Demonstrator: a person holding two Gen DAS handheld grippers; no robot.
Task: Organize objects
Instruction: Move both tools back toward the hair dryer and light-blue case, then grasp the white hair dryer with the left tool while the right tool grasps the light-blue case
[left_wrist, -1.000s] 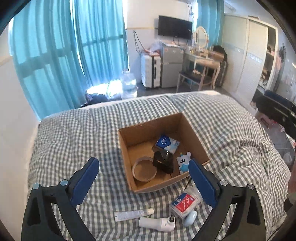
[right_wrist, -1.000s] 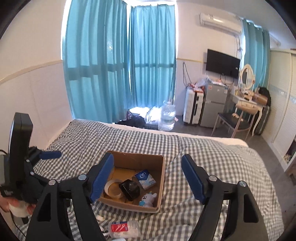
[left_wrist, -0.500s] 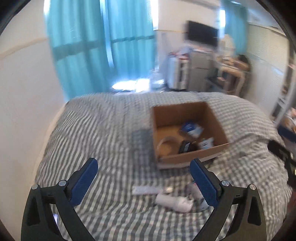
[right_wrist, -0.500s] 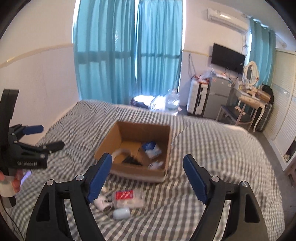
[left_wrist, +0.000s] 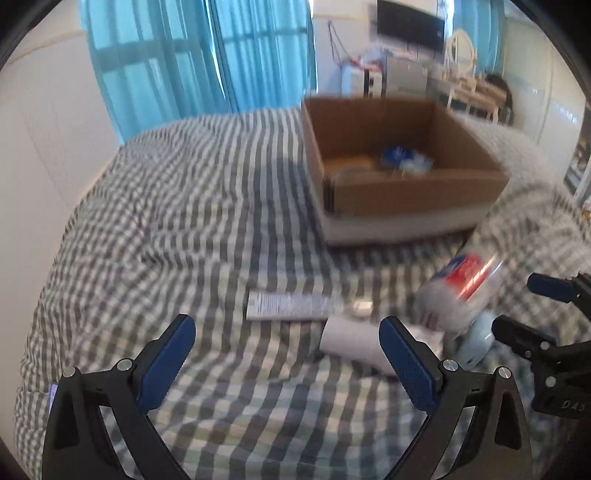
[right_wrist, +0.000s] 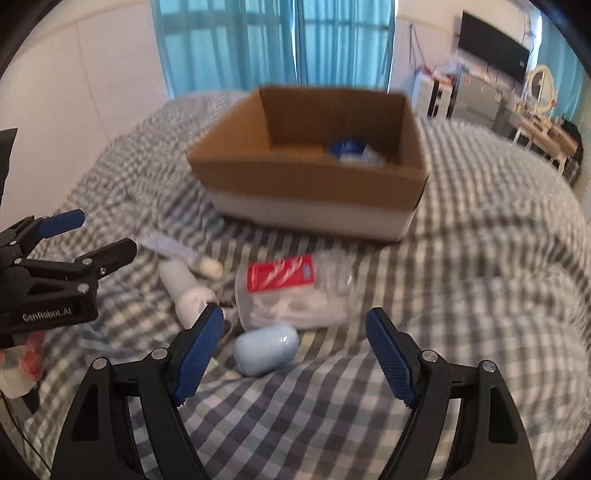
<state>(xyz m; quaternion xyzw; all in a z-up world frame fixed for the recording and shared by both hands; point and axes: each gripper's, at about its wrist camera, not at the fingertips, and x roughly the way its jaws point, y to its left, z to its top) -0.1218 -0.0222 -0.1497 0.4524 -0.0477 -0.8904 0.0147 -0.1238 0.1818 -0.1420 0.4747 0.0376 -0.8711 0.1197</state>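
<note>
An open cardboard box (left_wrist: 413, 192) (right_wrist: 310, 177) sits on the checked bed with a blue packet (right_wrist: 347, 147) inside. In front of it lie a flat white tube (left_wrist: 291, 304) (right_wrist: 173, 245), a white cylinder device (left_wrist: 354, 339) (right_wrist: 184, 284), a clear bag with a red label (left_wrist: 461, 291) (right_wrist: 291, 291) and a pale blue oval case (right_wrist: 266, 349) (left_wrist: 474, 345). My left gripper (left_wrist: 286, 363) is open and empty, low over the bed just short of the tube and cylinder. My right gripper (right_wrist: 293, 354) is open and empty, with the blue case between its fingers' line.
The checked duvet (left_wrist: 166, 206) covers the whole bed. A white wall (left_wrist: 44, 122) runs along the left. Teal curtains (right_wrist: 273, 40), a fridge and a dressing table stand beyond the bed. Each gripper shows in the other's view, the left (right_wrist: 62, 266) and the right (left_wrist: 546, 325).
Both grippers have dropped down and moved in toward the loose items in front of the box. The box and items now look much larger. Both stay open.
</note>
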